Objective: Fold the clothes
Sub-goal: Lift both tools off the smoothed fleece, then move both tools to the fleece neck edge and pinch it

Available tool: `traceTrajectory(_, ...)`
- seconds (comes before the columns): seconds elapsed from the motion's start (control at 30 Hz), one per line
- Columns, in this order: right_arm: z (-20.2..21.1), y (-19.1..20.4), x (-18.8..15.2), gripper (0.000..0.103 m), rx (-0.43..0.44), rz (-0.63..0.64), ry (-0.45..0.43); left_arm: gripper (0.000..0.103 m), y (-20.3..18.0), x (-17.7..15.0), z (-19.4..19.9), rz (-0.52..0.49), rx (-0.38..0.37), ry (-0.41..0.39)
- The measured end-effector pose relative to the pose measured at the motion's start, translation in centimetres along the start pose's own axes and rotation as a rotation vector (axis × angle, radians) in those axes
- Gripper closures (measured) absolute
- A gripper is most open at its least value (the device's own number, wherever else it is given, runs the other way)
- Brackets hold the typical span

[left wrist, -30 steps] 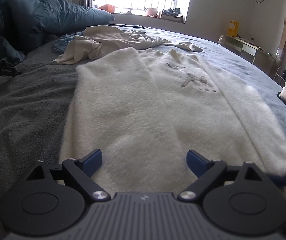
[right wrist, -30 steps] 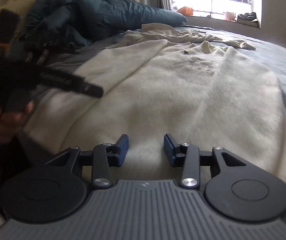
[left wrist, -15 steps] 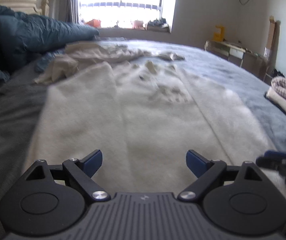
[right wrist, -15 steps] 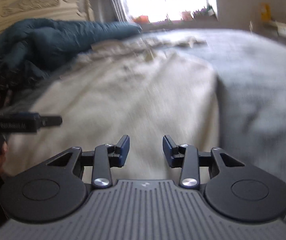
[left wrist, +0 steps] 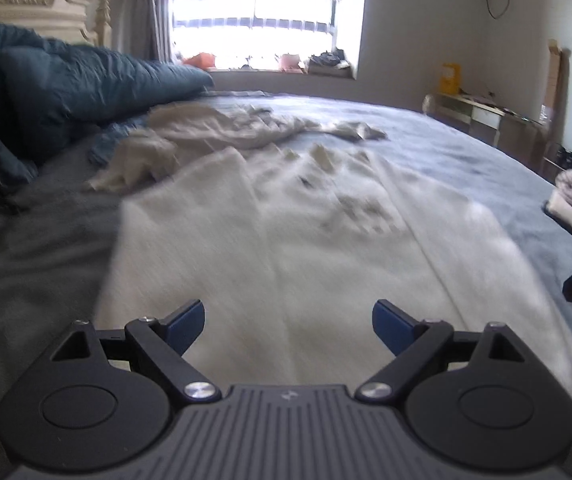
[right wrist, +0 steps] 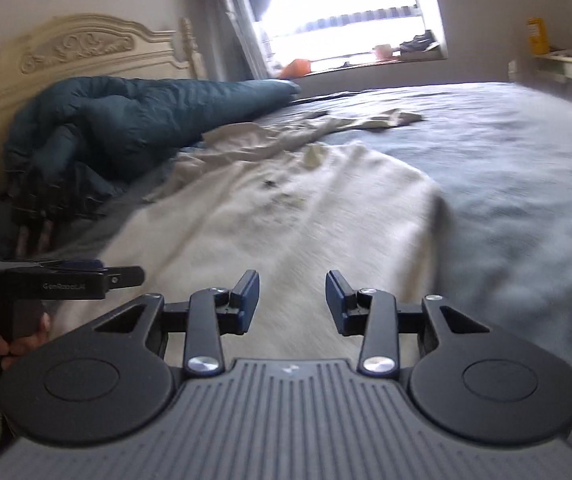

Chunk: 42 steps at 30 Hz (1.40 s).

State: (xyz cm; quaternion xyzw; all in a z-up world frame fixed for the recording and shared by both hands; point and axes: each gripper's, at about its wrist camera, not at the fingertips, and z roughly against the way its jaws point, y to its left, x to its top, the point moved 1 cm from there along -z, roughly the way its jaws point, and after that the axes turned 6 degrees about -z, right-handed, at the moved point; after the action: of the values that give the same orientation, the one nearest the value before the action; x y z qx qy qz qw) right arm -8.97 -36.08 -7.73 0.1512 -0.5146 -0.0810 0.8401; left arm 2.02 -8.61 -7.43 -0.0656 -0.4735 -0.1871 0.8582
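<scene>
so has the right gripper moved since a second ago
Yes. In the right wrist view the right gripper has swung toward the garment's right edge: the white fleece garment filled the frame earlier, and bare grey bedspread now shows beside it.

Teal duvet (left wrist: 86, 84), carved headboard (right wrist: 78, 52)

"GenRobot.AI" on left gripper (right wrist: 126, 276), partly blurred

Fuzzy cream fleece garment (left wrist: 305, 264), matt grey blanket (right wrist: 505, 184), carved painted headboard (right wrist: 78, 52)
</scene>
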Motion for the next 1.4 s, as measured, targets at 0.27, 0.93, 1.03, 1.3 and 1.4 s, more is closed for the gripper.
traceTrajectory(0.27, -6.2, 1.0, 5.8, 0.067, 0.040, 0.141, -0.005, 0.007, 4.7, 8.0, -5.1, -0.038, 0.024, -0.097)
traceTrajectory(0.93, -36.6, -8.5, 21.9, 0.062, 0.154, 0.193, 0.263, 0.013, 7.4, 19.8, -35.5, -0.317, -0.140, 0.106)
traceTrajectory(1.03, -39.8, -10.3, 22.5, 0.061, 0.150, 0.137, 0.313, 0.016, 7.4, 19.7, -38.0, -0.373, -0.153, 0.124)
traceTrajectory(1.3, -45.1, -12.6, 22.0, 0.058, 0.184, 0.040, 0.443, 0.035, 6.7, 19.8, -41.4, -0.421, -0.302, 0.165)
traceTrajectory(1.4, -45.8, -13.0, 22.1, 0.057, 0.213, 0.020, 0.465, 0.039, 6.3, 20.3, -42.1, -0.419, -0.338, 0.171)
